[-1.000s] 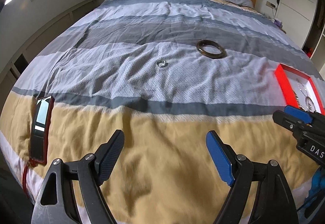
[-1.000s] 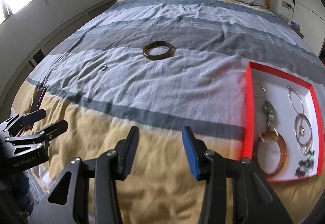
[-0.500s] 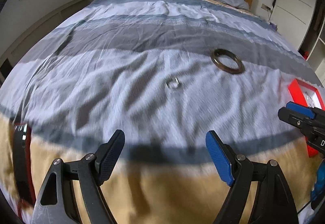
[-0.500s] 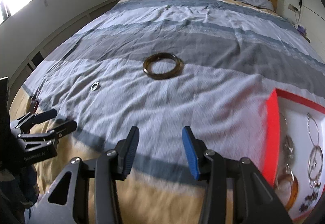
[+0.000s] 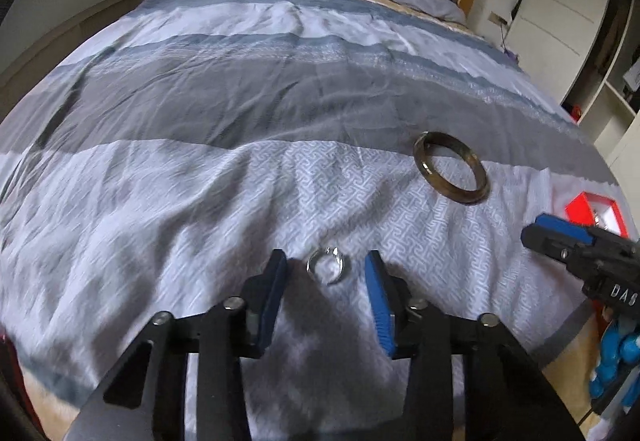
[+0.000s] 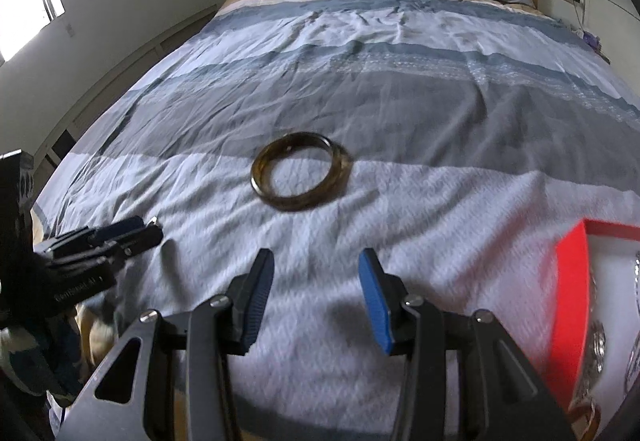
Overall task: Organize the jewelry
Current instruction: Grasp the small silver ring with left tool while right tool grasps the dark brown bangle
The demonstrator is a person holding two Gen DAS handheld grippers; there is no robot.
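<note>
On the pale stripe of the duvet [image 5: 168, 201], the left gripper [image 5: 326, 273] is closing around the small silver ring [image 5: 326, 265], pads not yet touching, and may pinch fabric or flick it away; the right gripper [image 6: 316, 283] hangs open, empty.

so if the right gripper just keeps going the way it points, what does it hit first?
Probably bare duvet. The right gripper stands open with nothing between its jaws, angled down at the bed. The dark bangle lies further along that line, so it would likely meet cloth short of it; depth is unclear.
</note>
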